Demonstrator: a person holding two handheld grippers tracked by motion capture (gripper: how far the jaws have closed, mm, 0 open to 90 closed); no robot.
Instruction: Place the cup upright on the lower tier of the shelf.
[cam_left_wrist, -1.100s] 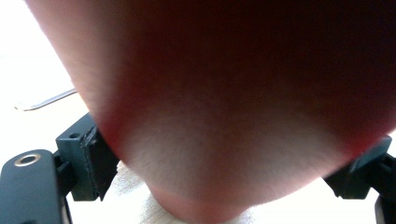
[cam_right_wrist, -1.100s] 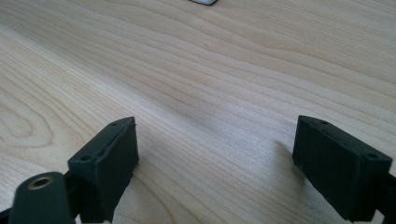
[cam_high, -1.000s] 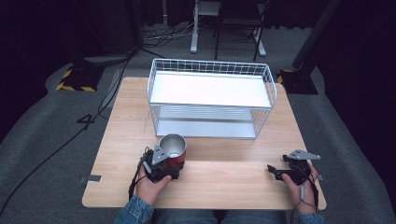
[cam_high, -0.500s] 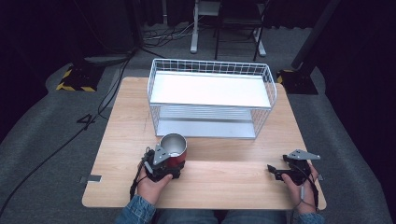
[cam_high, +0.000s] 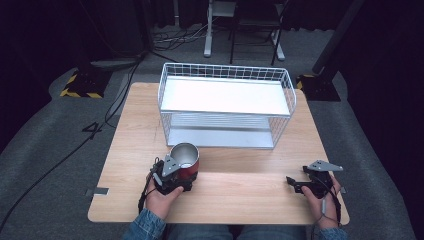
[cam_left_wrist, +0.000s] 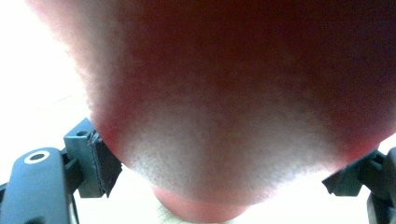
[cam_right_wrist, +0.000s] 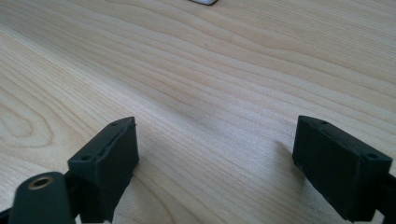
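A red mug (cam_high: 185, 159) with a shiny metal inside stands upright on the wooden table (cam_high: 250, 197), near its front left. My left gripper (cam_high: 181, 175) is shut on the mug's lower body from the person's side. In the left gripper view the red mug wall (cam_left_wrist: 233, 107) looms close and blurred, with a black pad (cam_left_wrist: 105, 161) pressed against each side of it. My right gripper (cam_high: 296, 176) rests low over the table at the front right, pointing left. Its jaws stand wide open above bare wood (cam_right_wrist: 229, 158), nothing between them.
A white wire rack (cam_high: 225, 71) with two shelves stands at the back middle of the table, just beyond the mug. Bare wood lies between the two grippers. Dark floor, cables and stand legs surround the table.
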